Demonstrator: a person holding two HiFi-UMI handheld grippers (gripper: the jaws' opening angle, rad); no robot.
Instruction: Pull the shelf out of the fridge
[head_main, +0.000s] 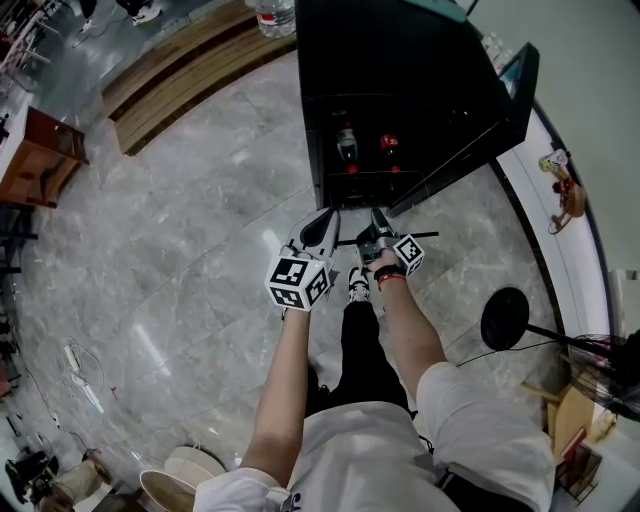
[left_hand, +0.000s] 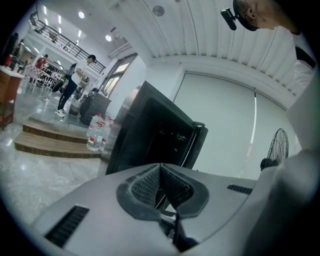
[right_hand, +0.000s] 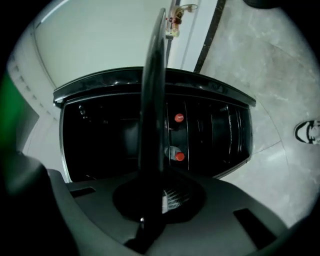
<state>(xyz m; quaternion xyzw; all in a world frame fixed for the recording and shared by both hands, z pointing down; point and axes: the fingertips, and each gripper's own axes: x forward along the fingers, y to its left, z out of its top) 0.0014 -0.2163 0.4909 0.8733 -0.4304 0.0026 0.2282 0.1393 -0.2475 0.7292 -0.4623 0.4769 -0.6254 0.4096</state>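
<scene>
Before the open fridge (head_main: 400, 60): shelf (right_hand: 152, 100) looks fully out, edge-on, pinched in R claw (right_hand: 158, 191); L claw (left_hand: 160, 170) clenched, empty. Nearly done.

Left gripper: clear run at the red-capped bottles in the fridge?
Probably yes. The fridge door stands open and nothing lies between the left gripper and the bottles; the shelf in the right gripper sits off to its side. The left jaws are shut, though.
</scene>
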